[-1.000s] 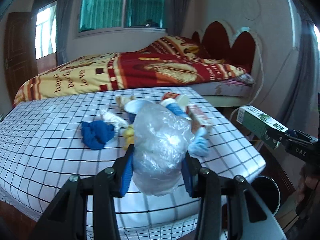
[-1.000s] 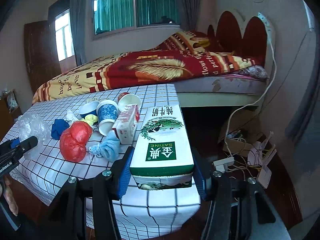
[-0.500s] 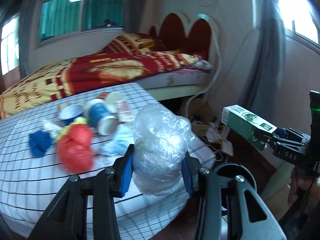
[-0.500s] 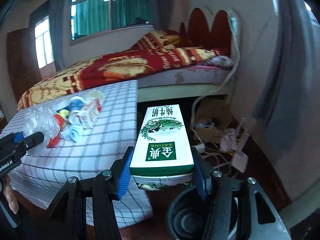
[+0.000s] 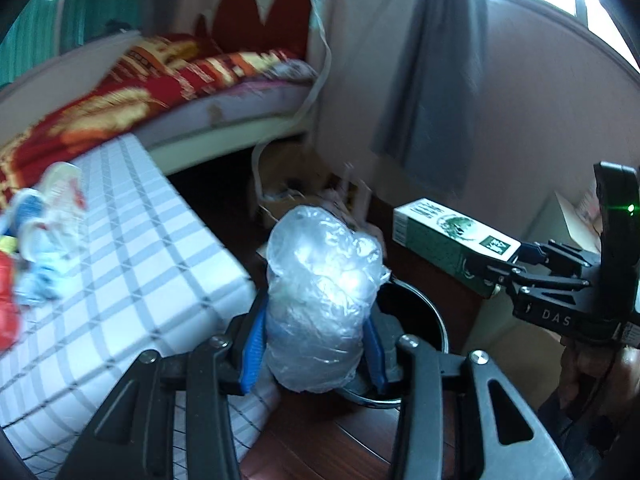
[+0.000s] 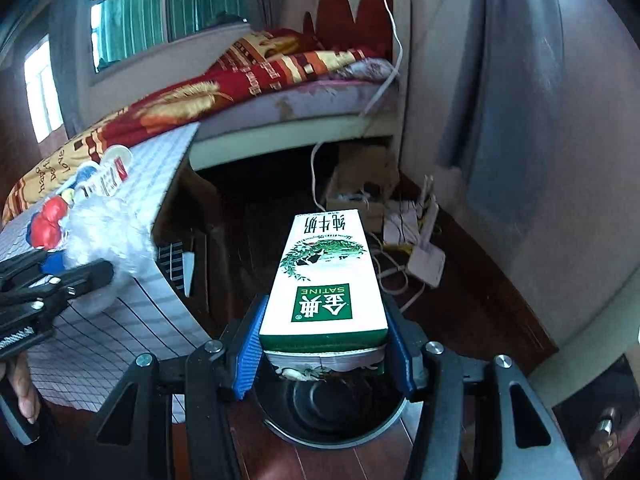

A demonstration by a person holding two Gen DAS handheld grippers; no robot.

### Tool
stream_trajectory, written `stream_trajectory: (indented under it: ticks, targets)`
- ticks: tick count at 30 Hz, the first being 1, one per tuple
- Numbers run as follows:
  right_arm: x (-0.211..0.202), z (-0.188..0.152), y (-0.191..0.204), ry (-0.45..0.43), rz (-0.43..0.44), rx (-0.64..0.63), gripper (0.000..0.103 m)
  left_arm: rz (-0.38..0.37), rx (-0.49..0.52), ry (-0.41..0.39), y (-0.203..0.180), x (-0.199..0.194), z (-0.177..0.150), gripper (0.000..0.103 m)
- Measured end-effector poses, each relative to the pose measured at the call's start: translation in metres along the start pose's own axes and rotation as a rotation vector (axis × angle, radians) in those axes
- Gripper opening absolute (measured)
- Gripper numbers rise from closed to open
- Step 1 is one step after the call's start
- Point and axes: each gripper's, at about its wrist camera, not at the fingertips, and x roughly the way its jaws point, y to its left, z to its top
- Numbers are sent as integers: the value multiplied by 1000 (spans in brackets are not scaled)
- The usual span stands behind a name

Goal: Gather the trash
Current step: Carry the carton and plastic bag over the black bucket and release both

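My left gripper is shut on a crumpled clear plastic bag, which hangs over the near rim of a round black trash bin on the floor. My right gripper is shut on a green and white milk carton, held lengthwise right above the same bin. In the left wrist view the carton and the right gripper come in from the right. The right wrist view shows the bag and the left gripper at the left edge.
A table with a checked white cloth stands left of the bin, with cups, a red bag and other litter on it. Behind lie a bed, cables and a router on the dark wood floor, and a grey curtain.
Both grippers have swung right and down, off the table and over the bin, each keeping hold of its item. The bin has come into full view under the carton.
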Motion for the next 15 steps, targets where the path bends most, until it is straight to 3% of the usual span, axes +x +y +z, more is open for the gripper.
stream_trajectory:
  ticks: [8,15]
  targets:
    - [28,-35,-30,93,54,-39,56,-104,25,166,-29,72,-22,44]
    - [76,-64,-47,217,123,-104,57,-144,30,283,-36,118,-35,45]
